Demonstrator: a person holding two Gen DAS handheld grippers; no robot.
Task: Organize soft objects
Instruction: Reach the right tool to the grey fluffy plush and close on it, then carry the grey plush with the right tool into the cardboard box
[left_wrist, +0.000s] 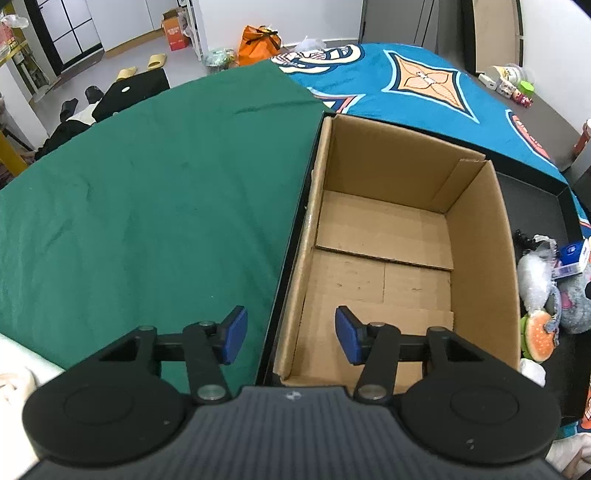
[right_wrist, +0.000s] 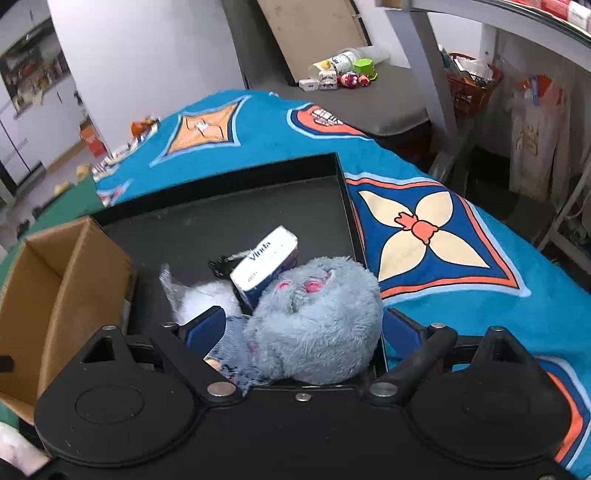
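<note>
Over on your left, the left gripper (left_wrist: 290, 339) hangs with its blue-padded fingers (left_wrist: 233, 338) about half apart and nothing between them, straddling the near wall of the open brown cardboard box (left_wrist: 480, 258), which looks bare inside and sits in the shallow black tray (right_wrist: 343, 177), beside the dark green cloth (left_wrist: 147, 203) on the worktop

Moving right, the soft things lie in a heap in that tray, just beside the box: one crinkly clear plastic bag (right_wrist: 201, 301), one flat burger-shaped plush toy in orange and green (left_wrist: 541, 338), one white and blue tissue pack (right_wrist: 264, 267) leaning on the heap, and one fluffy grey-blue plush toy with pink patches (right_wrist: 314, 325). That makes four, as far as you can count; a small black tangle behind the pack is too unclear to name

The grey plush should be light, squashy and springy, so take it across the fat middle and let the pile compress. The pack is soft but boxy, best held on its flat sides, and the bag looks slippery

On your right, the right gripper (right_wrist: 303, 328) has its fingers spread wide around that grey plush, flanking it; you cannot tell whether the pads press on it
</note>
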